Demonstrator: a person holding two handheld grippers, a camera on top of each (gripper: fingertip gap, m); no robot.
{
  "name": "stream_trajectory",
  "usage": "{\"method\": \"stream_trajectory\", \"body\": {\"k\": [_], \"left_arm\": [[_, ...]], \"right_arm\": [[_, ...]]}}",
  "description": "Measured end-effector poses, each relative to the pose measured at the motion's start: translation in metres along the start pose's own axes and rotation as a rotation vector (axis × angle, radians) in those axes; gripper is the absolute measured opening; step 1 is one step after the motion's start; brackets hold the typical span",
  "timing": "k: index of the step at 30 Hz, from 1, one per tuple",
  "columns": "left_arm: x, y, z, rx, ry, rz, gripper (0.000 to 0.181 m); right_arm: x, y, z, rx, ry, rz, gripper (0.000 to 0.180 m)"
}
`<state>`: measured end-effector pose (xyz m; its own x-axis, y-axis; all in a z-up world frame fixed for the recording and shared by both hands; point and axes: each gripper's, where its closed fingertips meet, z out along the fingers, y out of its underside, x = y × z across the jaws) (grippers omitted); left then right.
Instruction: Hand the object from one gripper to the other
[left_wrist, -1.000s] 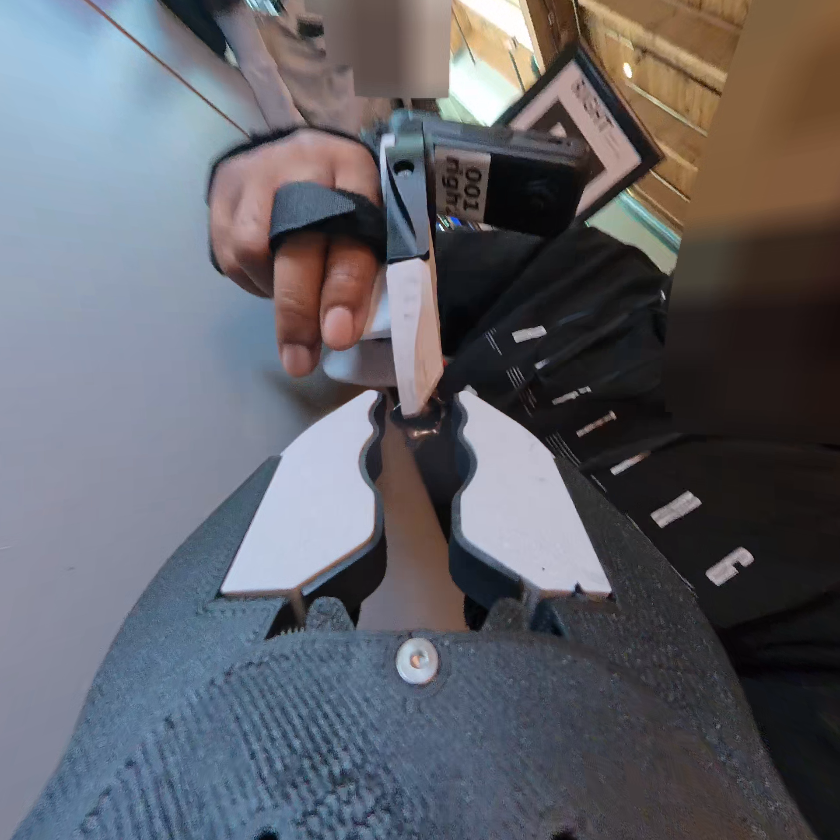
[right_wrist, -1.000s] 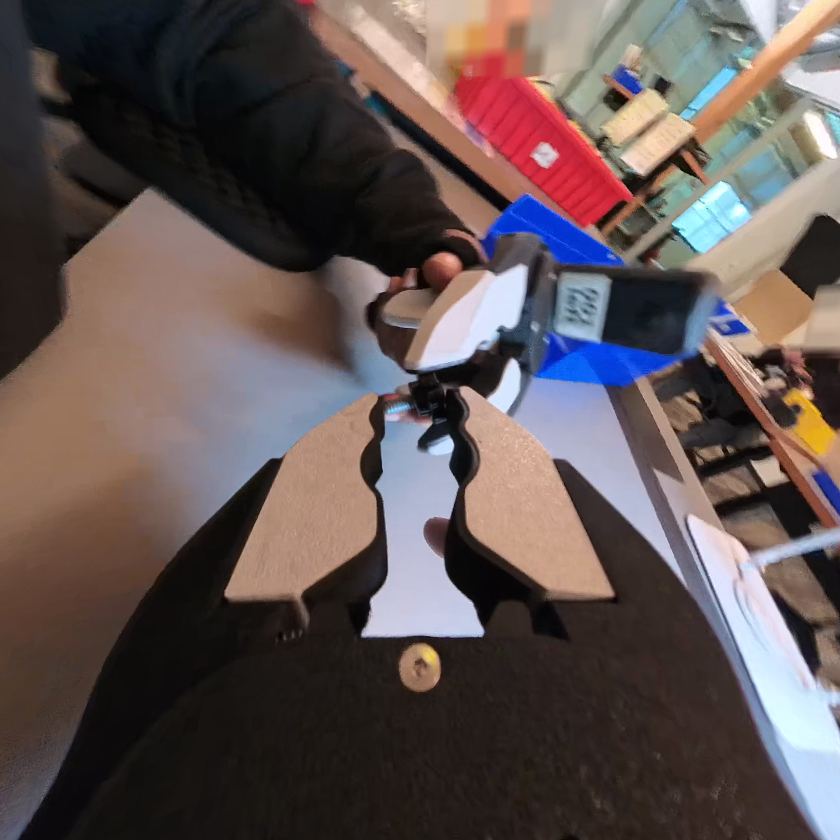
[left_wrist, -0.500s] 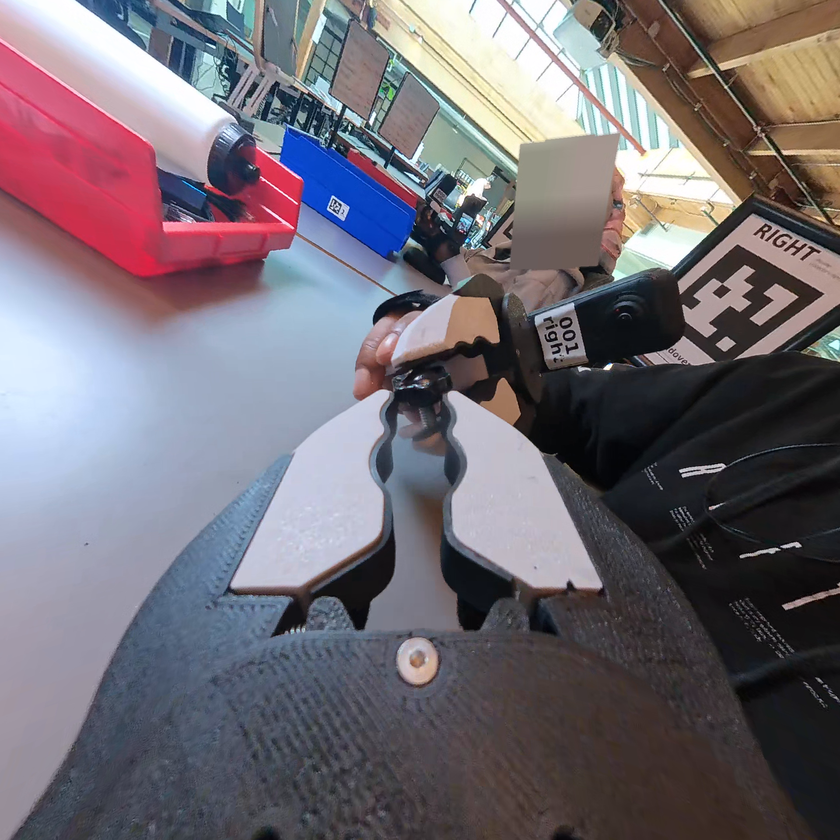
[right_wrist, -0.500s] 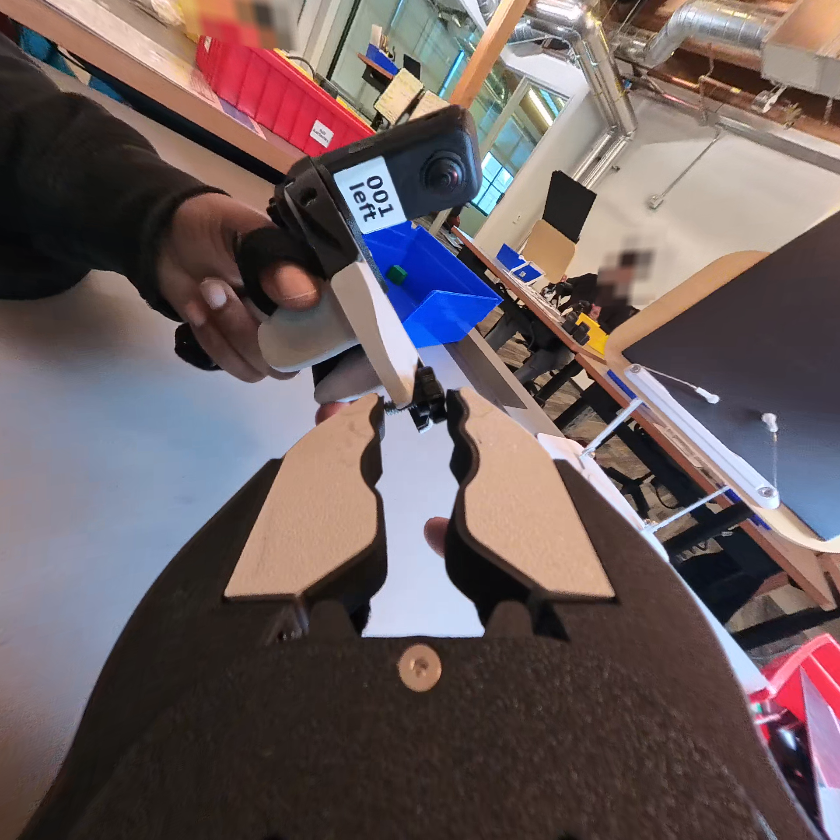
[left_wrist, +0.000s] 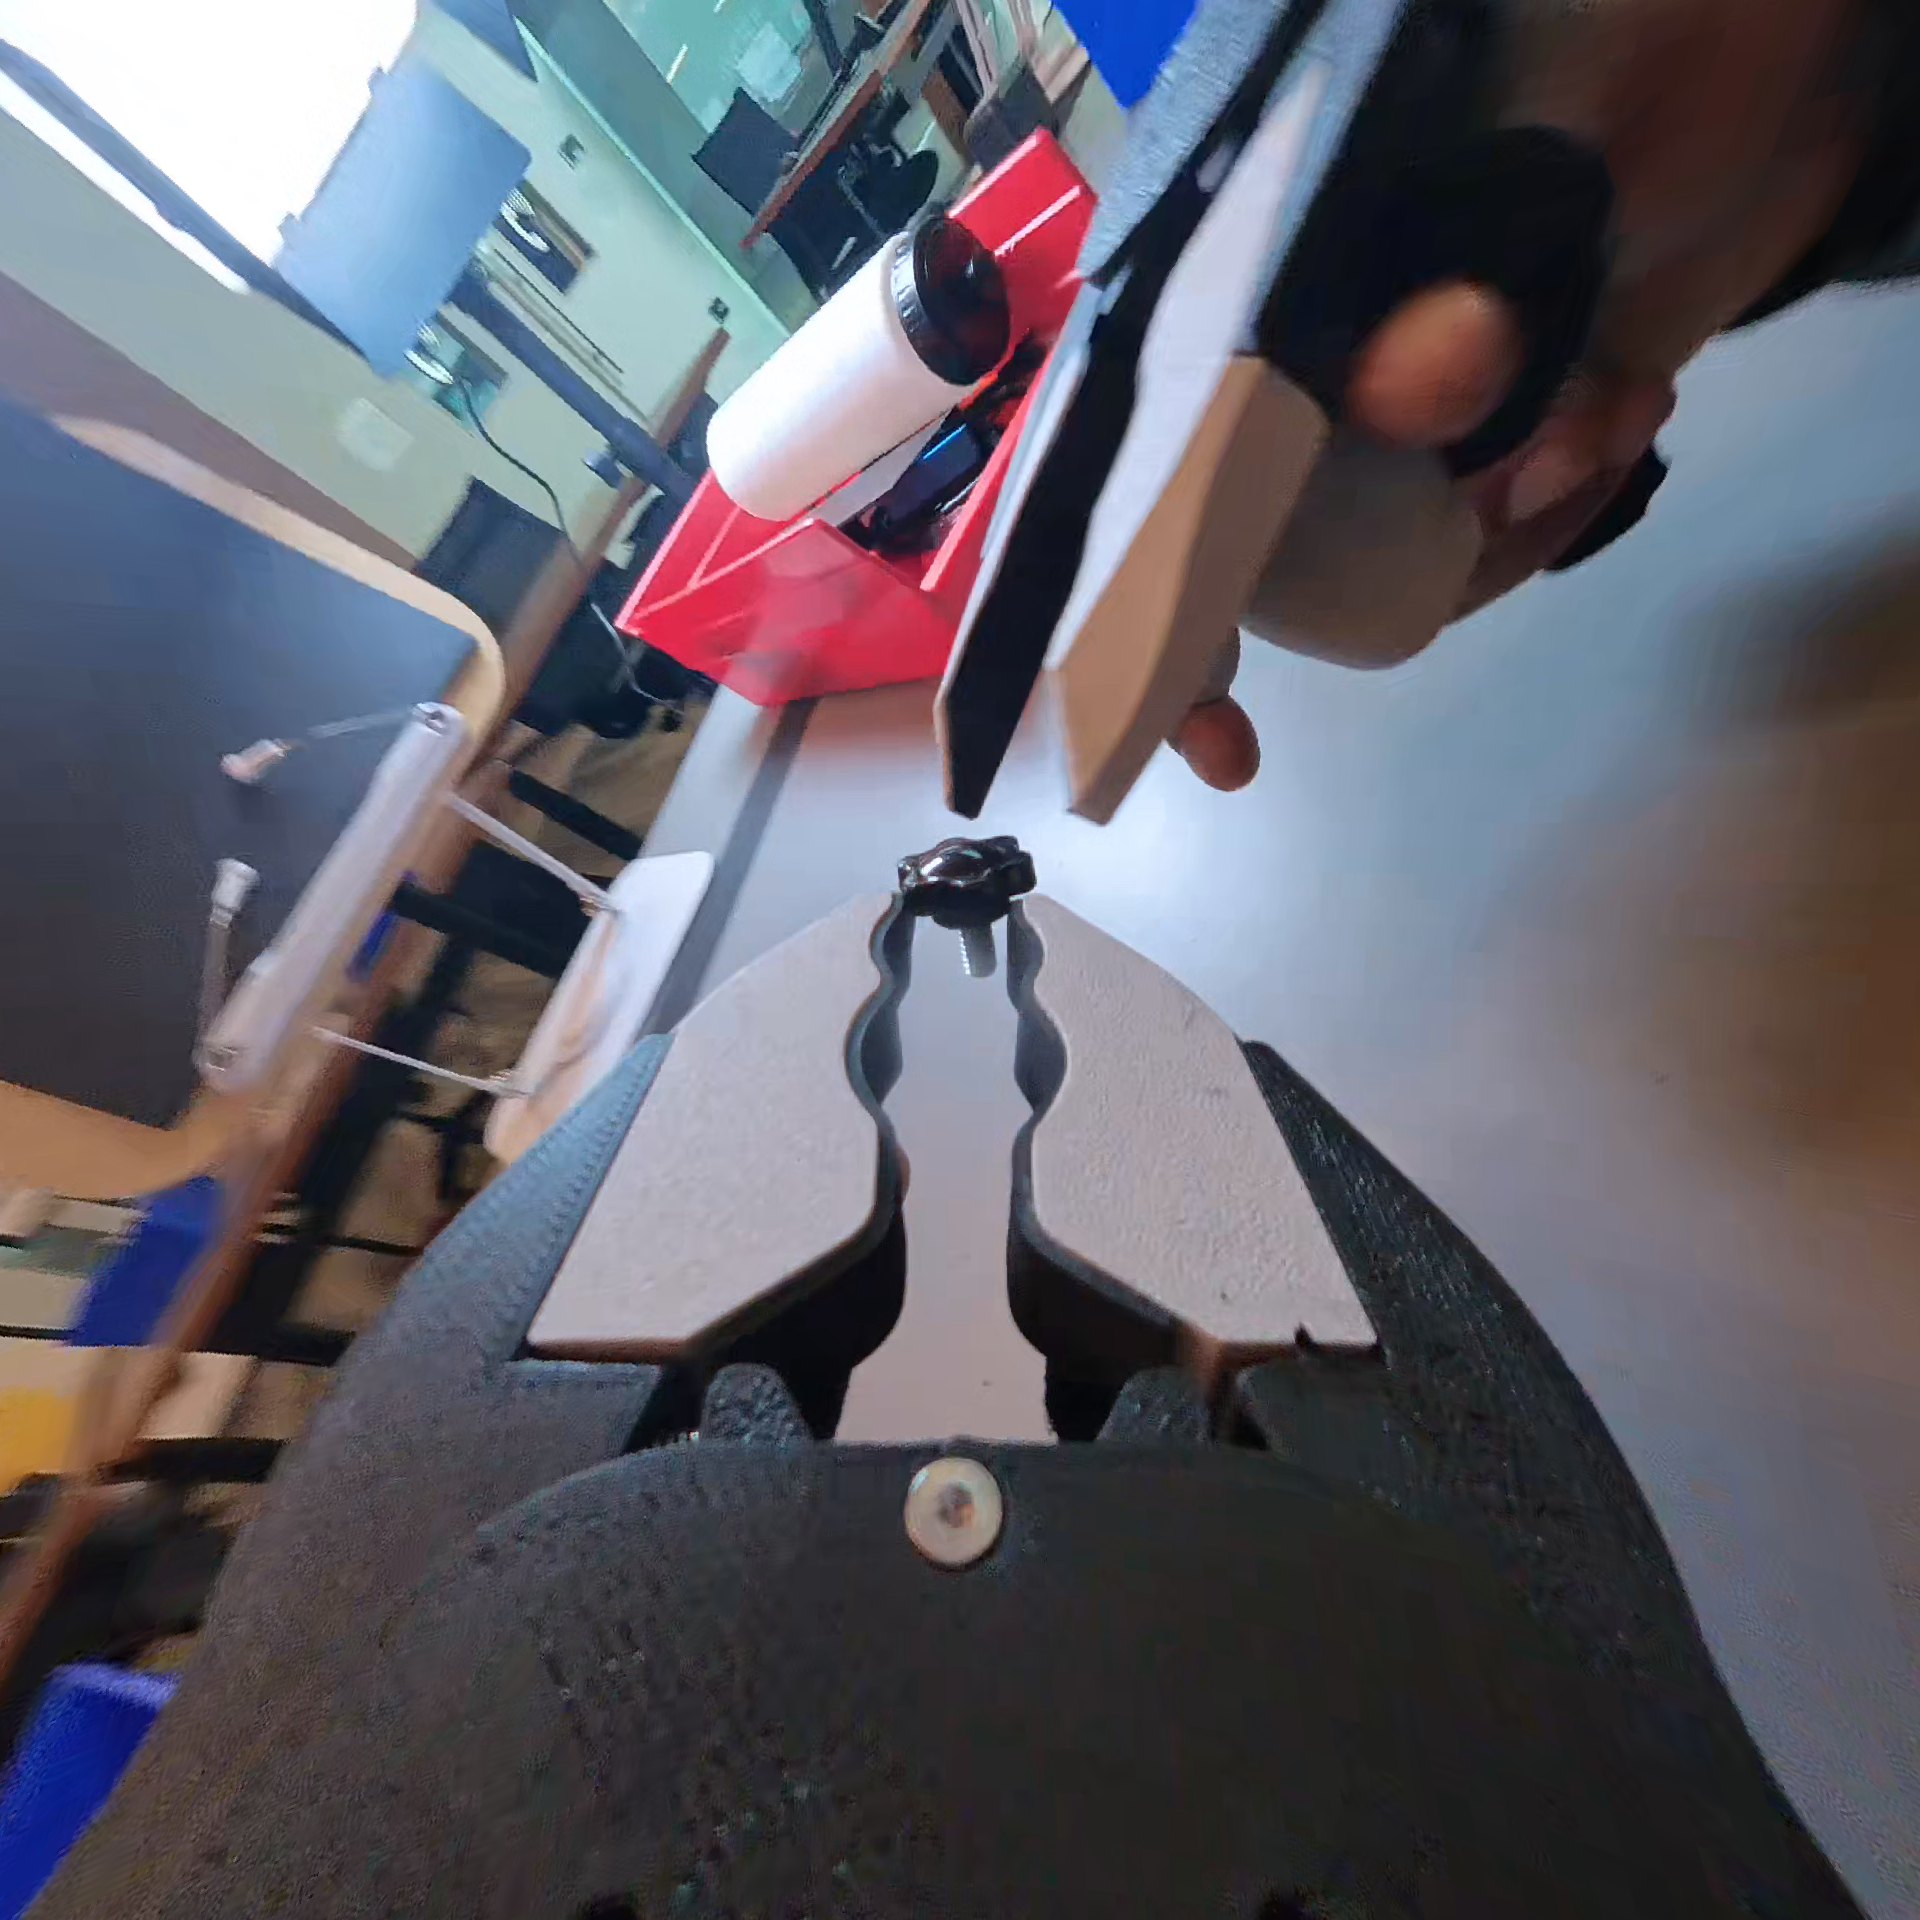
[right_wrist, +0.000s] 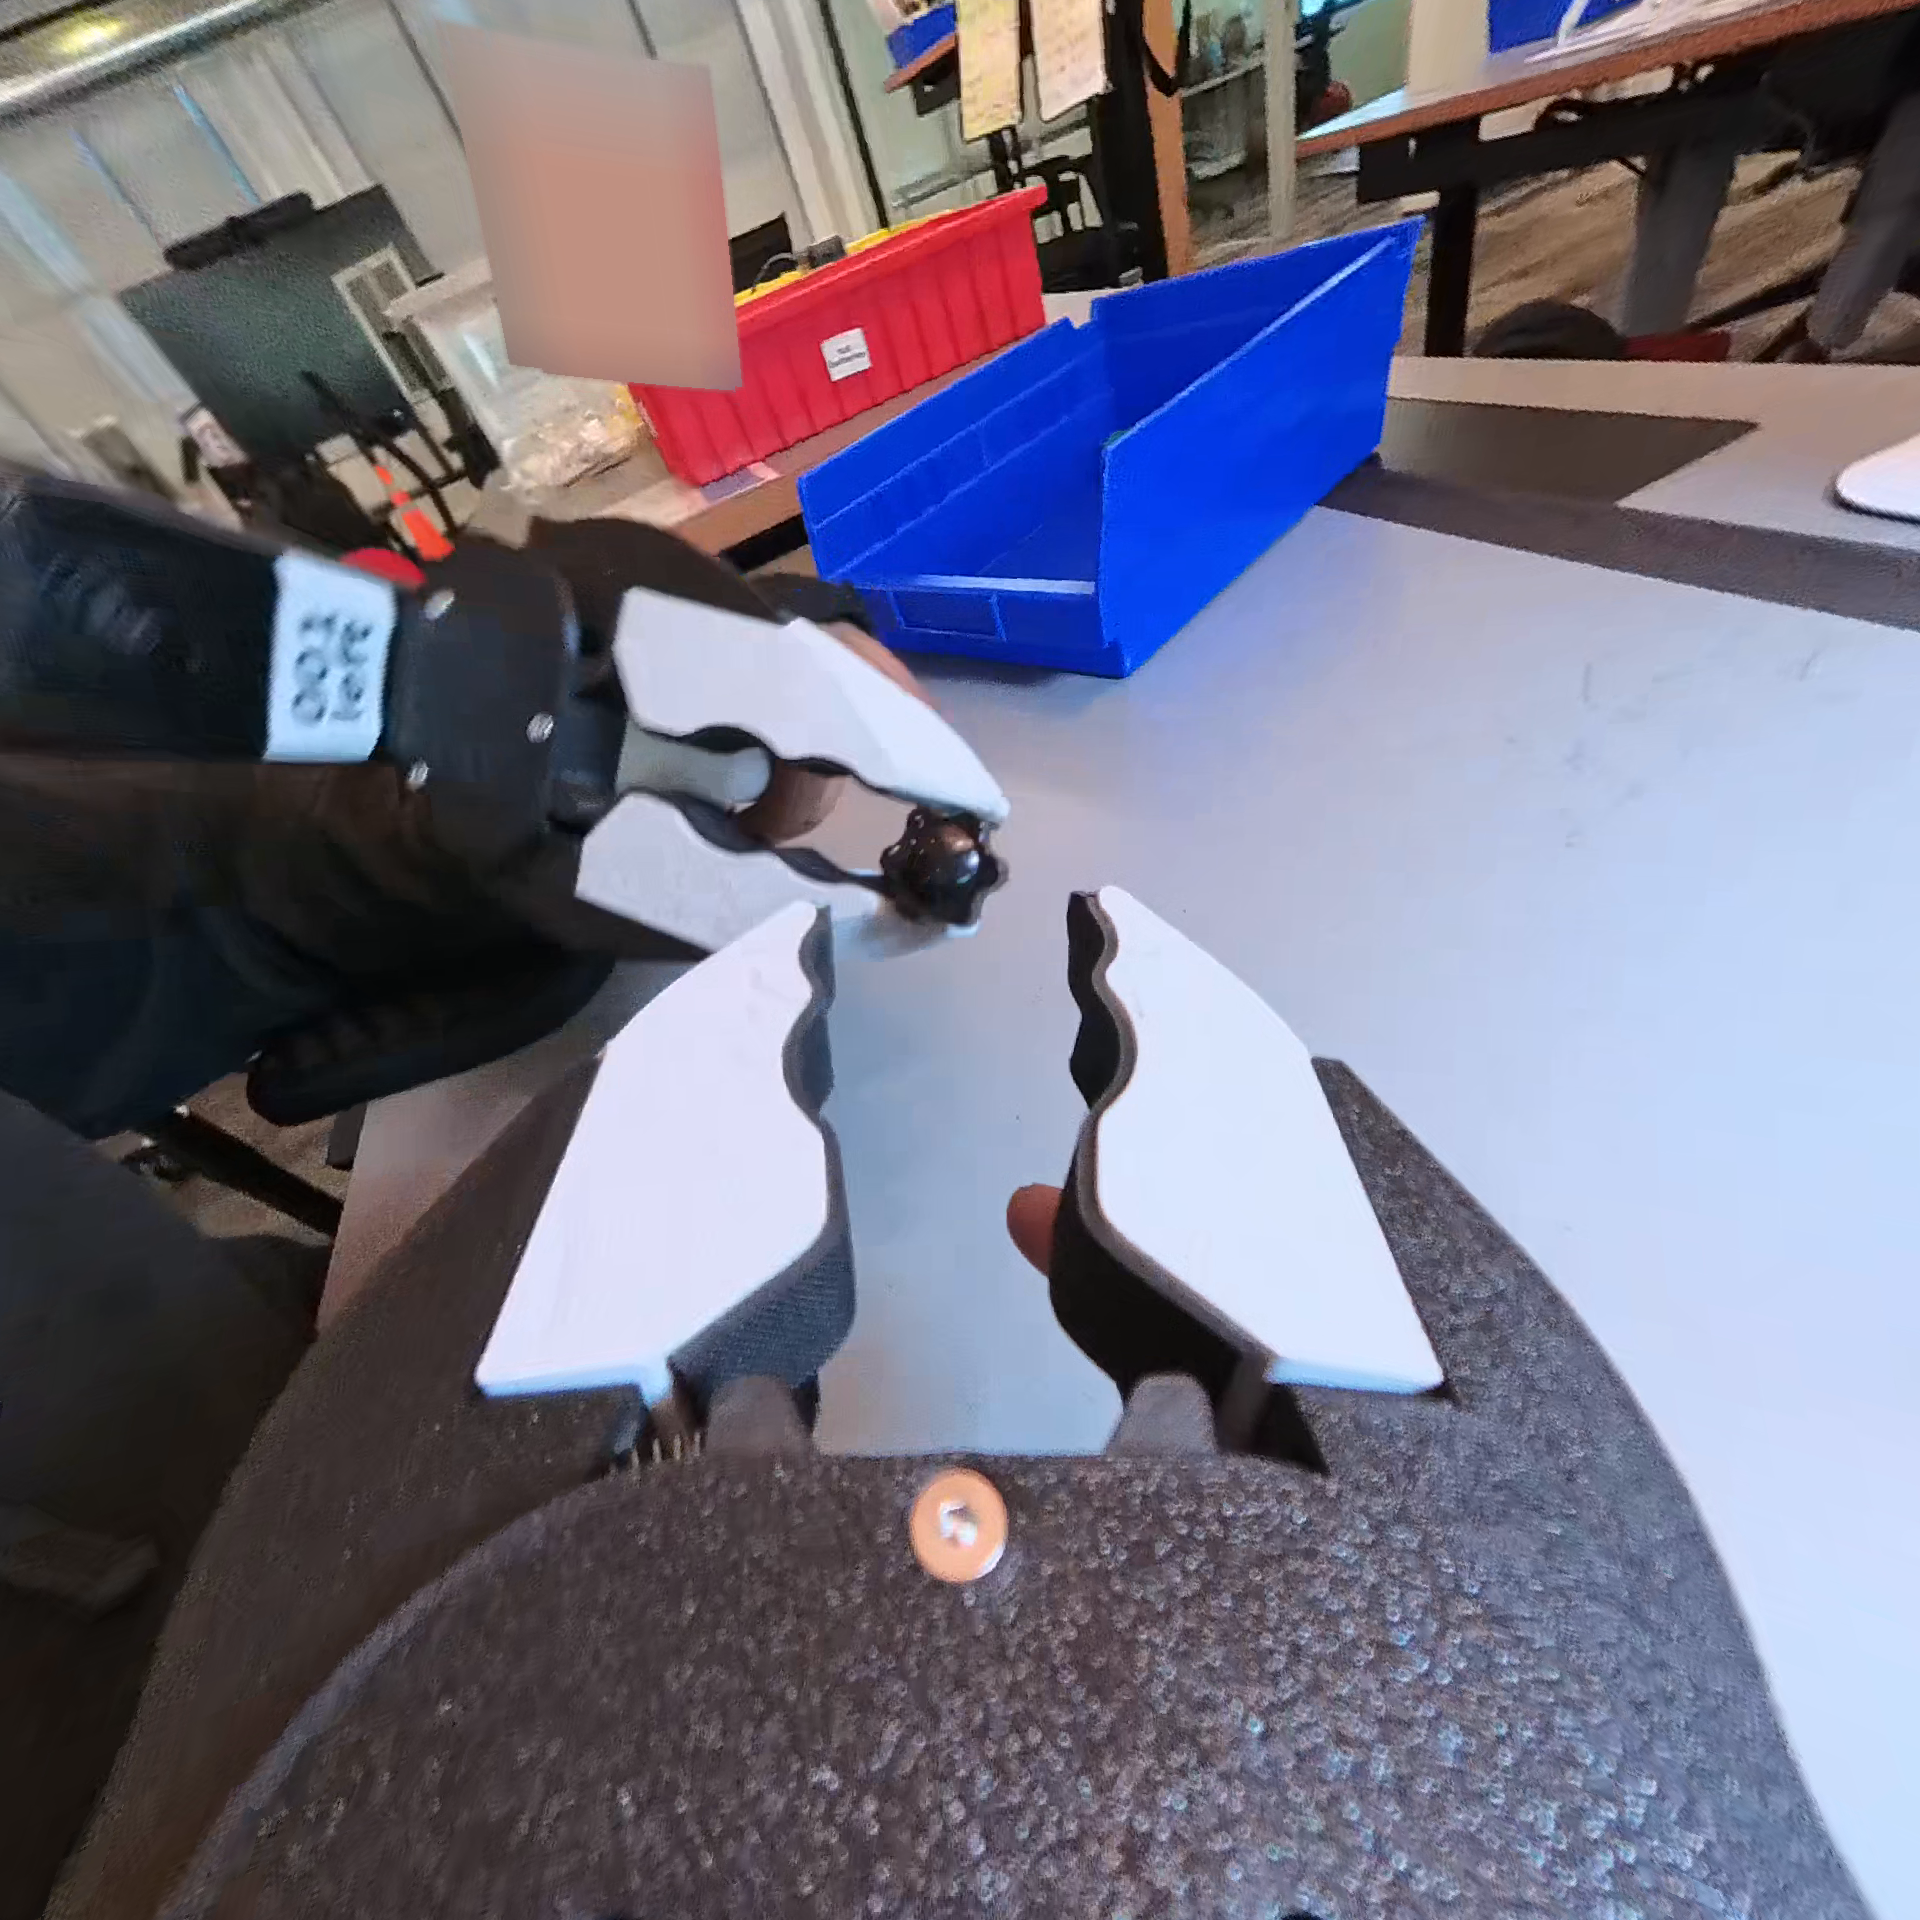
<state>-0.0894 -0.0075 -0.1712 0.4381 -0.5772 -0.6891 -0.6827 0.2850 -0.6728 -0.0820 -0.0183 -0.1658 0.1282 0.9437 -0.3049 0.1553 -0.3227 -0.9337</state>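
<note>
Knob (left_wrist: 966, 878), black with a threaded stud, sits pinched at the tips of the left tongs (left_wrist: 961, 914) above the desk (left_wrist: 1455, 987); right tongs (right_wrist: 951, 904) hang spread, knob at their 11 o'clock

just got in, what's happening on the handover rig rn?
A person holds a two-finger gripper in each hand over a grey table. The left gripper is shut on a small black knob screw, pinching it just under the star-shaped head so the threaded stub points back between its fingers. The right gripper is open and holds nothing, its tips close to the knob but clear of it. A blue bin sits farther back on the table.
</note>
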Motion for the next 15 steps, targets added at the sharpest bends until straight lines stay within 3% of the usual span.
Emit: {"method": "stream_trajectory", "body": {"k": [2, 5, 8, 11, 15], "left_arm": [[0.004, -0.002, 0.002, -0.024, -0.049, 0.131, 0.017], [0.012, -0.004, 0.004, -0.041, -0.076, 0.275, 0.017], [0.014, -0.005, 0.004, -0.036, -0.092, 0.325, 0.017], [0.010, -0.007, 0.003, 0.019, -0.044, 0.148, 0.019], [0.004, -0.010, -0.001, 0.130, 0.157, -0.359, 0.037]], "right_arm": [[-0.001, 0.004, 0.003, -0.016, 0.003, 0.019, 0.042], [-0.003, 0.011, 0.006, -0.045, -0.002, 0.012, 0.025], [-0.005, 0.013, 0.006, -0.060, -0.016, -0.011, 0.025], [-0.006, 0.006, 0.003, -0.034, -0.020, -0.063, 0.025], [0.006, -0.008, -0.008, 0.037, 0.091, -0.302, 0.025]]}}
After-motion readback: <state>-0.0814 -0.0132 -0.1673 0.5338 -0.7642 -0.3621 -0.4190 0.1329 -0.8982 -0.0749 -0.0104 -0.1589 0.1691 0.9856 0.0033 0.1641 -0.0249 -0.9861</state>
